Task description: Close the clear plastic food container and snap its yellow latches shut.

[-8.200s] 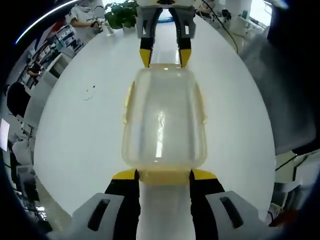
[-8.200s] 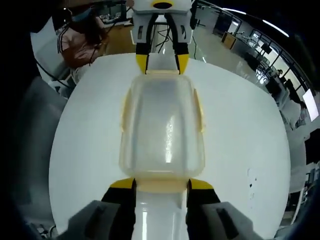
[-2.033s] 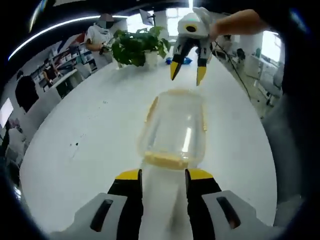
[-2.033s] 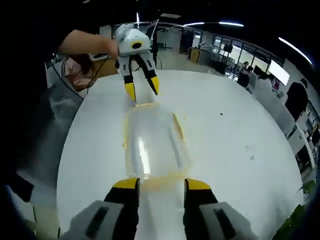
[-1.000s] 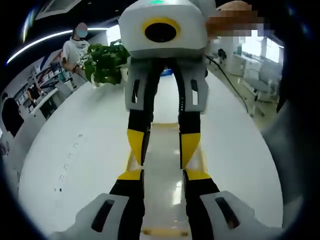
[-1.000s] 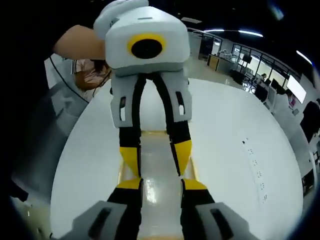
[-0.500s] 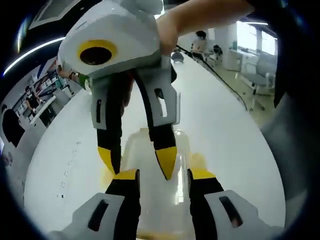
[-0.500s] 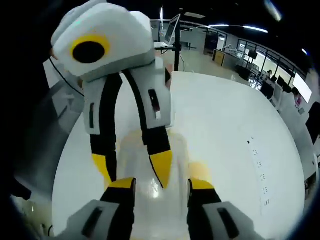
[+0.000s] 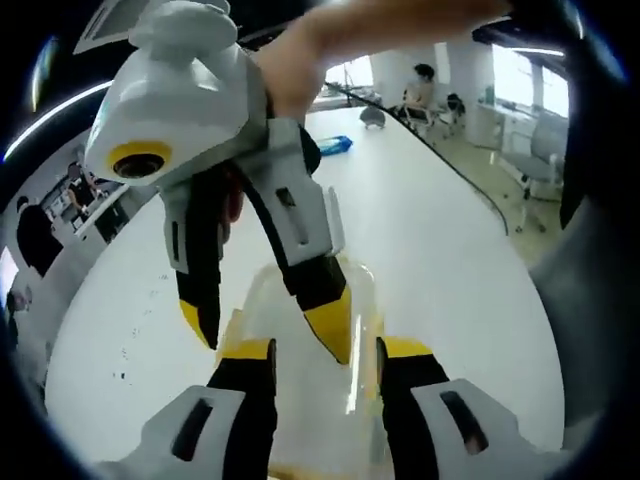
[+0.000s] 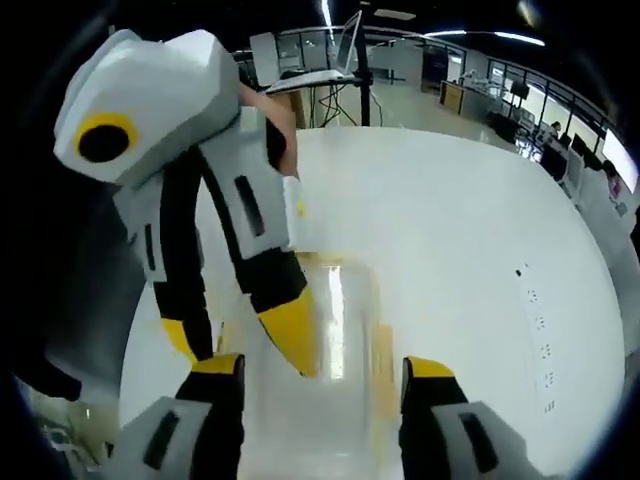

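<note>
- Container (image 9: 300,330) of clear plastic lies flat on the white bench (image 9: 440,250), its long axis running away from both cameras, lengthwise between each claw's own jaws.
- Left claw (image 9: 320,350) stands spread above the container's near end; in the right gripper view it (image 10: 240,340) comes in from the left, tips down over the container (image 10: 340,330).
- Right claw (image 10: 325,368) is spread too, straddling the container; its yellow tips (image 9: 265,325) sit at the lid (contact cannot be told).
- Yellow latch (image 10: 385,370) lies along one side.
- Hand (image 9: 300,60) grips the right claw's housing.
- Office room lies behind, with a seated person (image 9: 418,85).
</note>
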